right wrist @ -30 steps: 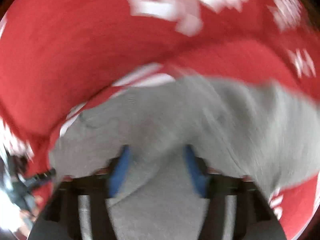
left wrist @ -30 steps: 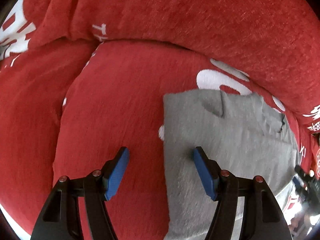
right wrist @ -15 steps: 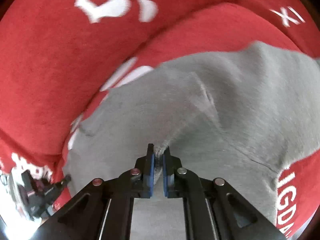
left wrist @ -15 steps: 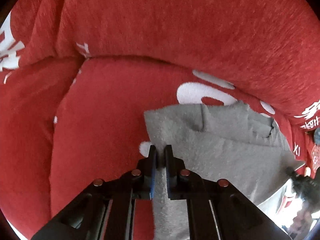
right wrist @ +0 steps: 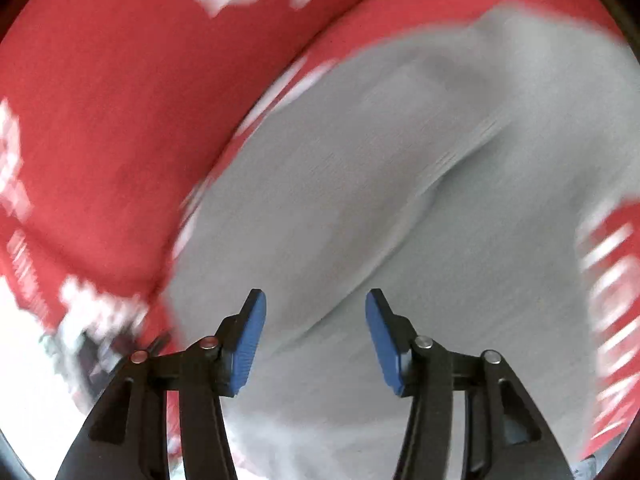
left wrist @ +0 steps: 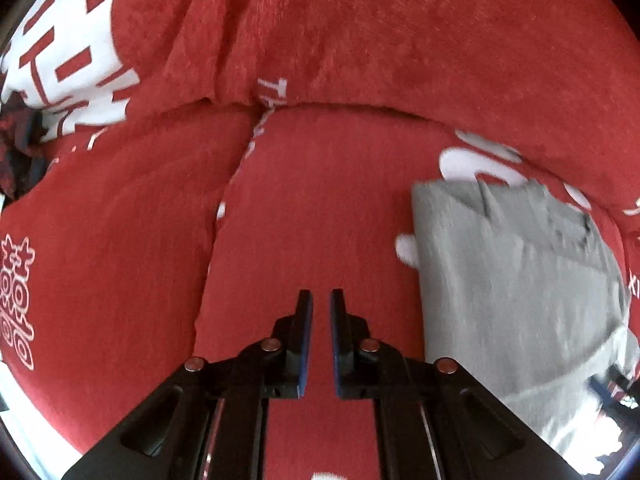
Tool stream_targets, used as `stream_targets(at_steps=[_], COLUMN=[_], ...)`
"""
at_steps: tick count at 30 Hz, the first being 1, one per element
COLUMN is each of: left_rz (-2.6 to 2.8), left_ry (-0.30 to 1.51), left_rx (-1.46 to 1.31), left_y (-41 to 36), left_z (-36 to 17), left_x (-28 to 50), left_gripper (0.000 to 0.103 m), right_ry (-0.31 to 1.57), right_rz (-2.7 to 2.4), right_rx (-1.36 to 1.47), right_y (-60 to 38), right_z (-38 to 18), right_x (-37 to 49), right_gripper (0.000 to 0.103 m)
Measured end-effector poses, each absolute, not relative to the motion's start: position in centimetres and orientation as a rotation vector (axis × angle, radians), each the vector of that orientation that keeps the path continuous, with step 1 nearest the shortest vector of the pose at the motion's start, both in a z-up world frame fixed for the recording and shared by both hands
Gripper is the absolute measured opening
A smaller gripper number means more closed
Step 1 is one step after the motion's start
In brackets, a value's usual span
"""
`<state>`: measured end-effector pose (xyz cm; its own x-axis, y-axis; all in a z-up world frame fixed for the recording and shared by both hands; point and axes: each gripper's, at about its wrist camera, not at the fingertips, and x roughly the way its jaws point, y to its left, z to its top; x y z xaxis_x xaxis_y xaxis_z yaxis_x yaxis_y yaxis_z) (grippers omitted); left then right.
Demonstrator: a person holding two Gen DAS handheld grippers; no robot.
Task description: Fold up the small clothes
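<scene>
I am holding the left gripper (left wrist: 320,312) nearly pressed together, pinching nothing, over bare red sofa cushion (left wrist: 304,208) just beside the grey garment (left wrist: 512,288). The garment is lying on that cushion, near the backrest. The right gripper (right wrist: 315,312) is hanging spread above the grey cloth, motion-blurred. I judge a fold is next: I should be steadying first, then pinching an edge cleanly, not a bunched middle.

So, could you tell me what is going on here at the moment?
A person with a gripper in each hand is folding a grey garment on a red sofa. Neither gripper holds it now. The left gripper is nearly shut on nothing, over bare cushion beside the garment. The right gripper is open above the cloth, in a blurred view.
</scene>
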<state>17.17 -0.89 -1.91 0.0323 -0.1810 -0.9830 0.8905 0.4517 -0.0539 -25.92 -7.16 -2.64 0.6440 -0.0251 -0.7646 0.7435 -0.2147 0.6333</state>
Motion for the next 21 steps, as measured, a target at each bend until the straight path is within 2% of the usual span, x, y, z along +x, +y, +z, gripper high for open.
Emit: stream_targets(at_steps=[3, 4, 5, 6, 7, 10, 12, 14, 15, 21], left_rz=[-0.938, -0.935, -0.924, -0.902, -0.874, -0.874, -0.86, -0.838, -0.826, -0.814], left_ry=[1.263, 1.263, 1.263, 1.249, 1.191, 1.177, 1.197, 1.215, 1.223, 1.237], left_rx=[0.719, 0.715, 0.71, 0.706, 0.694, 0.71, 0.704, 0.703, 0.697, 0.697], left_y=[0.9, 1.5, 2.7, 3.6, 4.5, 5.5, 6.2, 6.7, 6.8, 7.2], left_z=[-1.5, -1.5, -1.4, -1.1, -0.4, -0.1, -0.3, -0.3, -0.4, -0.8], left_x=[16.6, 16.1, 16.6, 16.6, 16.6, 16.9, 17.5, 18.3, 18.7, 19.7], left_gripper=[0.01, 0.023, 0.071, 0.095, 0.103, 0.103, 0.103, 0.103, 0.103, 0.103], right_ry=[0.638, 0.641, 0.639, 0.635, 0.631, 0.613, 0.606, 0.628, 0.632, 0.686], right_rz=[-0.6, -0.561, -0.553, -0.546, -0.544, -0.566, -0.581, -0.59, -0.591, -0.528], right_rx=[1.679, 1.683, 1.685, 1.687, 1.688, 1.681, 1.663, 1.655, 1.652, 1.608], right_y=[-4.4, -3.5, -3.2, -3.0, -2.9, -3.5, -3.5, -3.7, -3.8, -3.3], right_z=[-3.6, -4.2, -4.6, -5.0, -5.4, -5.5, -5.2, -5.6, -6.1, -6.8], right_x=[-18.7, -16.0, -15.0, -13.6, -12.3, -10.7, -10.0, -8.6, -7.3, -4.4], right_gripper=[0.057, 0.057, 0.057, 0.057, 0.057, 0.056, 0.046, 0.01, 0.007, 0.007])
